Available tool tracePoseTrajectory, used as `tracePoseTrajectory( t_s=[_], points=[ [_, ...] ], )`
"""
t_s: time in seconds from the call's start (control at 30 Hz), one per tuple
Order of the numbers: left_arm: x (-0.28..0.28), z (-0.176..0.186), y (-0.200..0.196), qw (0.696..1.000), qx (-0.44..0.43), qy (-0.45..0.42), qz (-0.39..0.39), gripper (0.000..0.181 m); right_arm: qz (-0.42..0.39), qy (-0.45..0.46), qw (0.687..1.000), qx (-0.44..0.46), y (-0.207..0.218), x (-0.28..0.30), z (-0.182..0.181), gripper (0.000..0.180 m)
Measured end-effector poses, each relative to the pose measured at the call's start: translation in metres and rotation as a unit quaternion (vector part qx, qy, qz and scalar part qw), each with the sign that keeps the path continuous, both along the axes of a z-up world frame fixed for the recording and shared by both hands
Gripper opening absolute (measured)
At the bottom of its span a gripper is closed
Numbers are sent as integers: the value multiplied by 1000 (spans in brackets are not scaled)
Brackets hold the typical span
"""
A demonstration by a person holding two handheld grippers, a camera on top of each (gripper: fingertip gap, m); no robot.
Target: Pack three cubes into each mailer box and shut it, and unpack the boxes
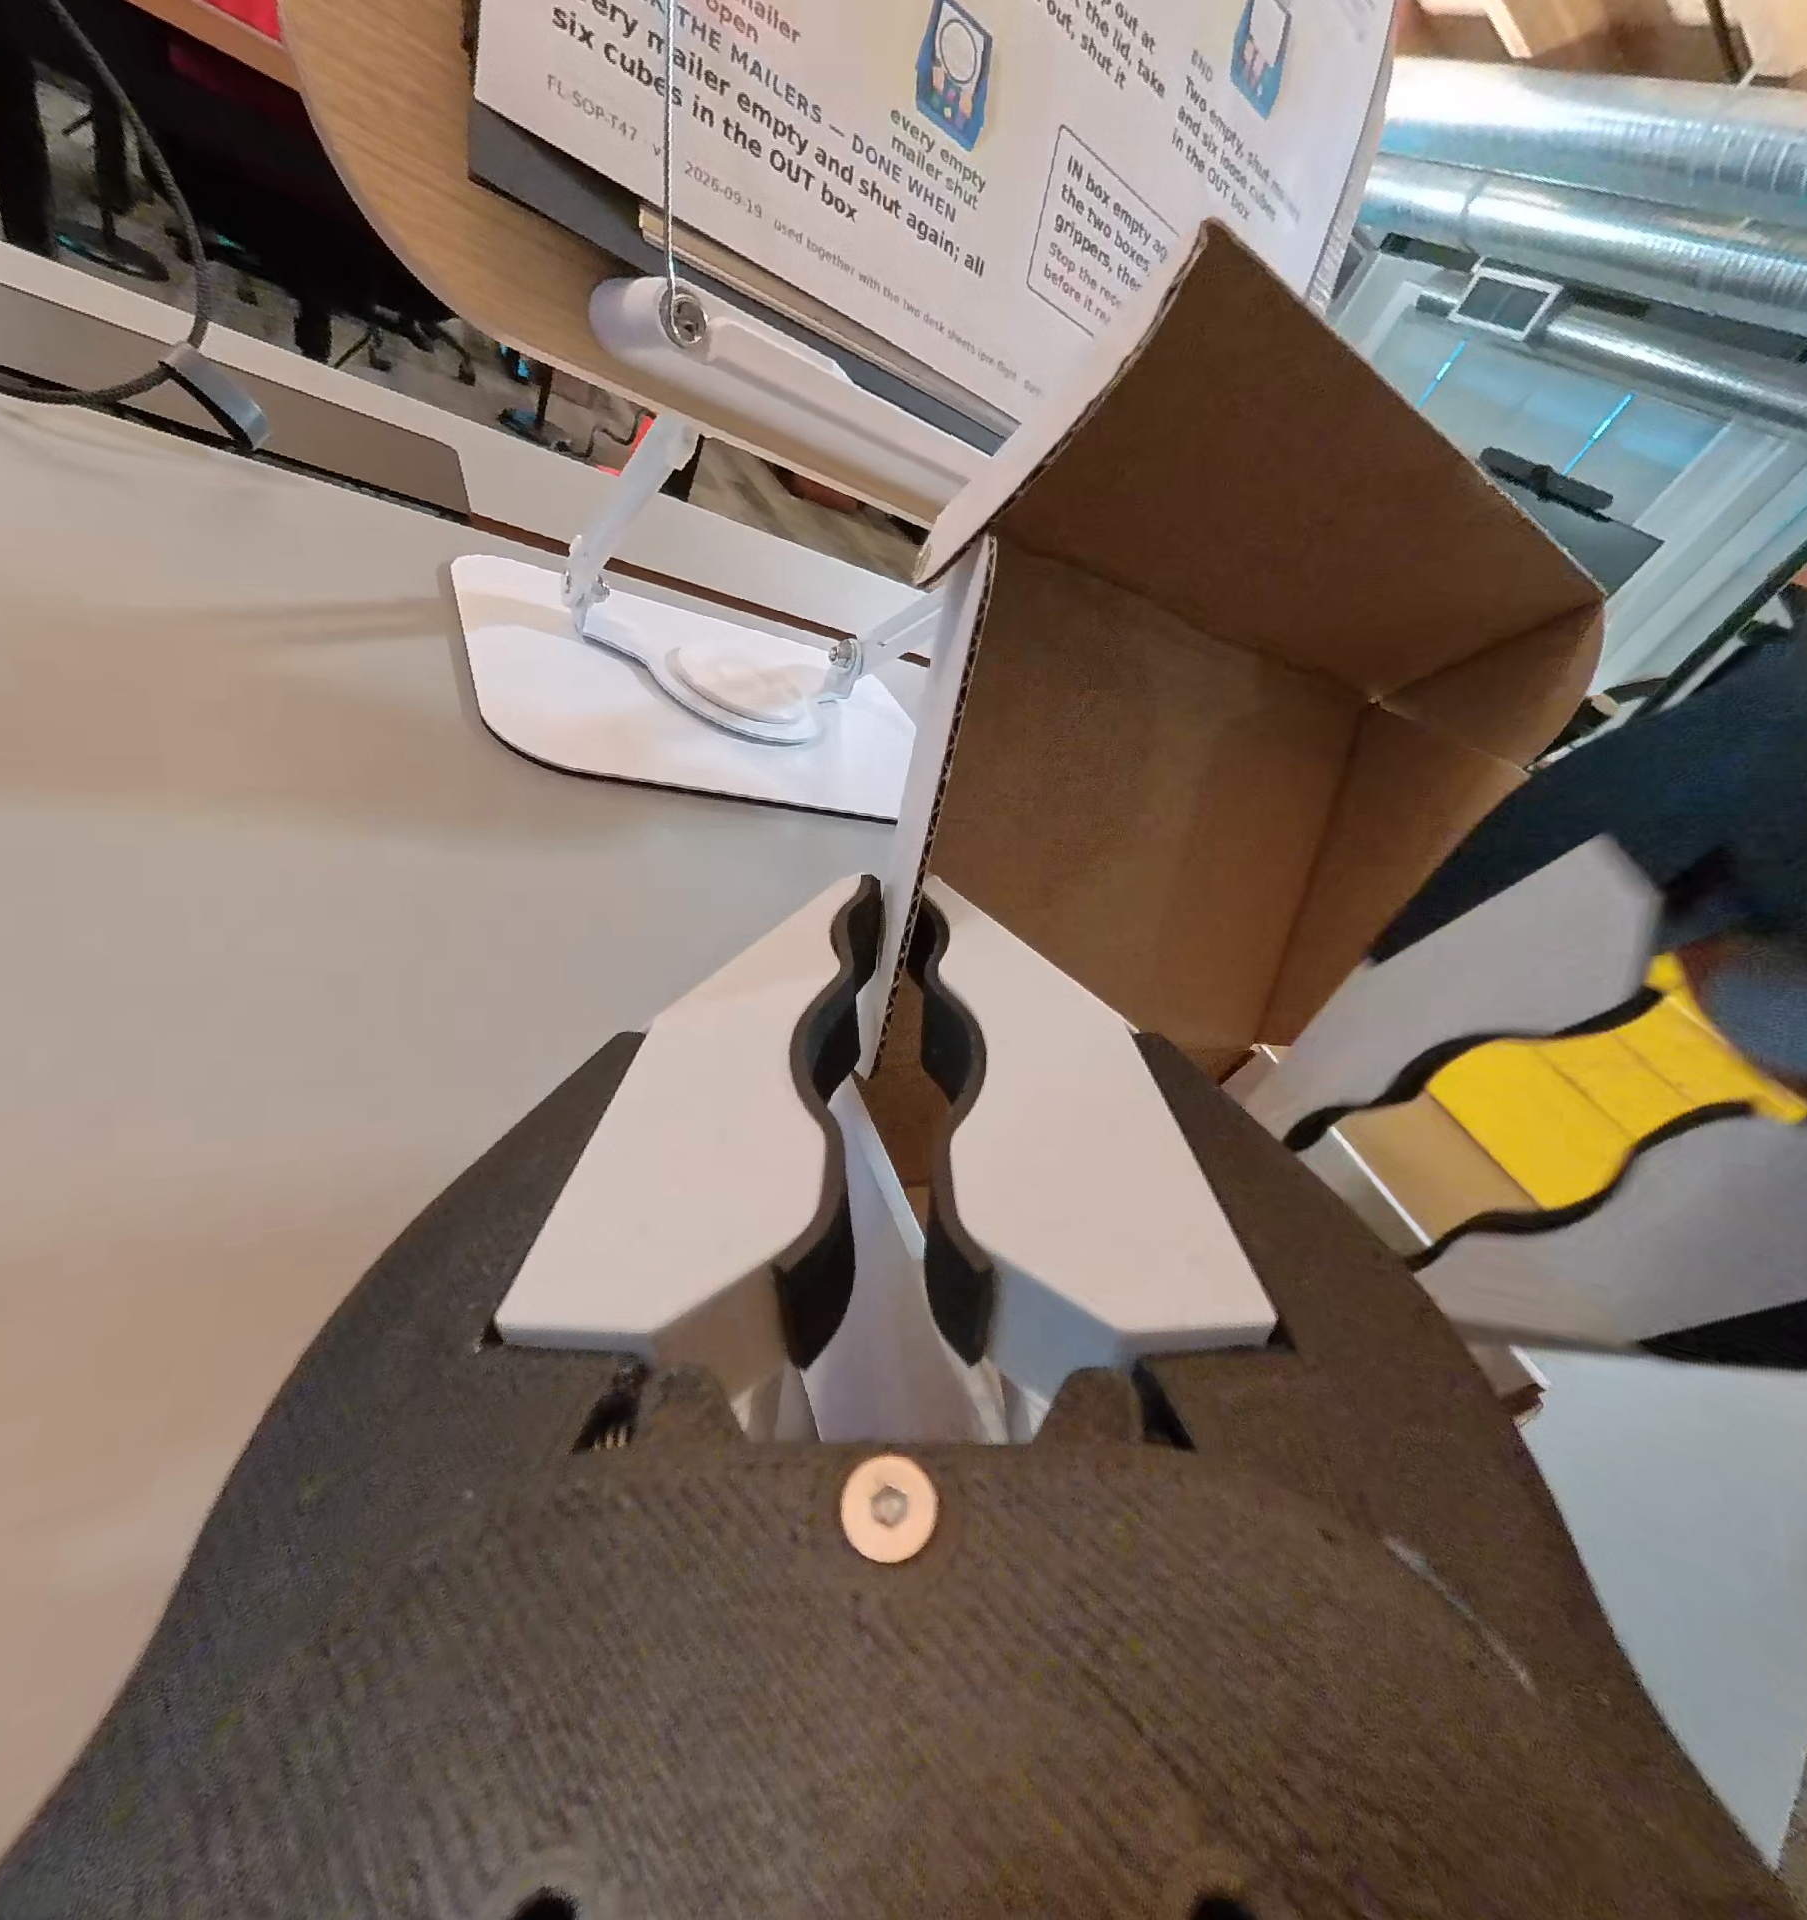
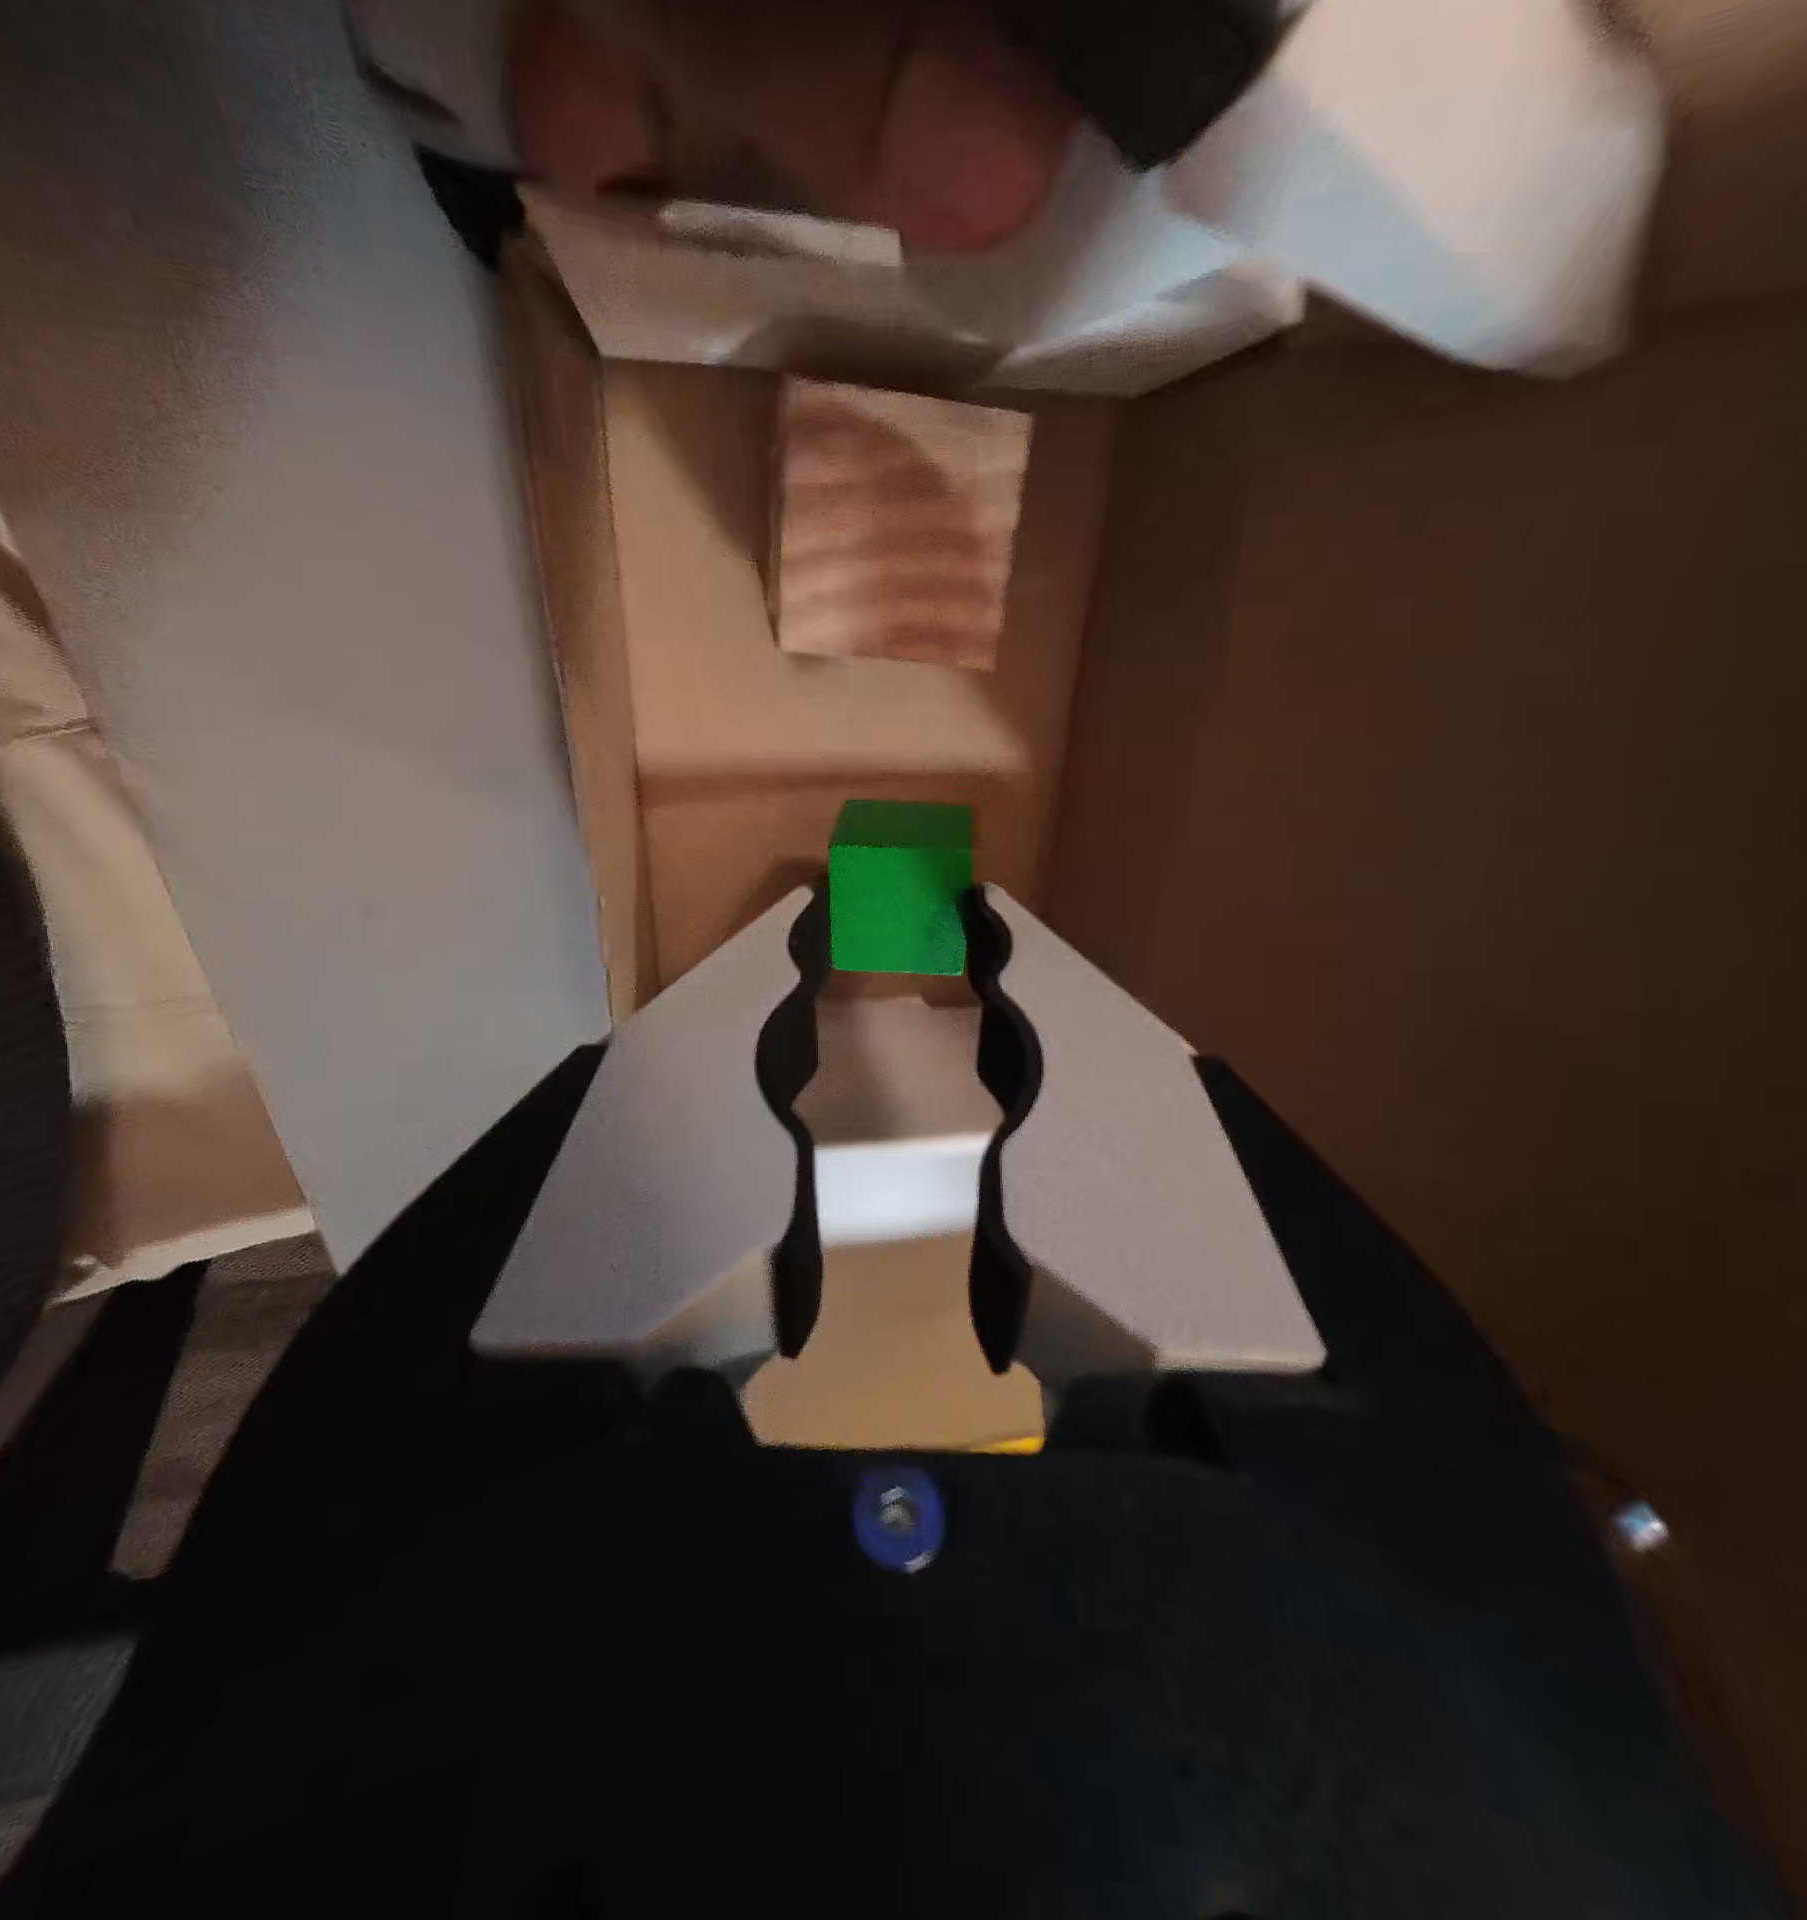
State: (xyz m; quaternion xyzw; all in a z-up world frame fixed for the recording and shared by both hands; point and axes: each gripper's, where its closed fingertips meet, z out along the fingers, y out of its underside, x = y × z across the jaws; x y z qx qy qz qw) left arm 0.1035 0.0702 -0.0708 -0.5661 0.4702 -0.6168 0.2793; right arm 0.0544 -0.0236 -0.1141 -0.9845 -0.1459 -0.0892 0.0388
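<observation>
Between the left fingers: the left gripper [image 1: 894, 914] is pinched nearly closed on the edge of the mailer box's raised lid [image 1: 1231, 520], holding it up and open.
At the right tips: the right gripper [image 2: 894, 925] is closed to the width of a green cube [image 2: 899, 894], which it grips by two sides, down inside the mailer box [image 2: 1398, 831].
Ahead of the green cube: a plain wooden cube [image 2: 894, 530] lies on the box floor, well clear.
Beside the left gripper: a yellow cube [image 1: 1564, 1070] shows under the right gripper [image 1: 1522, 1132].
Risk, lid: the thin card could likely slip from the pinch and drop onto the right gripper.
Risk, cube: held only at the tips, it may twist out or catch a wall.
</observation>
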Motion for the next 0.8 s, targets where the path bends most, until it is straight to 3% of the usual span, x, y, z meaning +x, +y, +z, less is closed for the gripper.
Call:
tracePoseTrajectory(
  t_s=[0.17,0.27,0.4,0.57,0.67,0.8],
  points=[
    [-1,0,0,1000,-3,-2,-3,1,-29,49,998,-29,6,-6,-31,25],
    [-1,0,0,1000,-11,-1,-9,1,-40,51,997,-33,8,-3,-32,25],
    [-1,0,0,1000,-19,-1,-14,1,-49,67,996,-29,7,-8,-21,38],
    [-1,0,0,1000,-17,0,-12,1,-57,134,988,47,30,-27,39,37],
    [0,0,0,1000,-16,1,-11,1,-26,175,974,142,77,-39,98,36],
    [0,0,0,1000,-14,0,-9,1,49,156,959,232,158,-46,161,33]
  ],
)
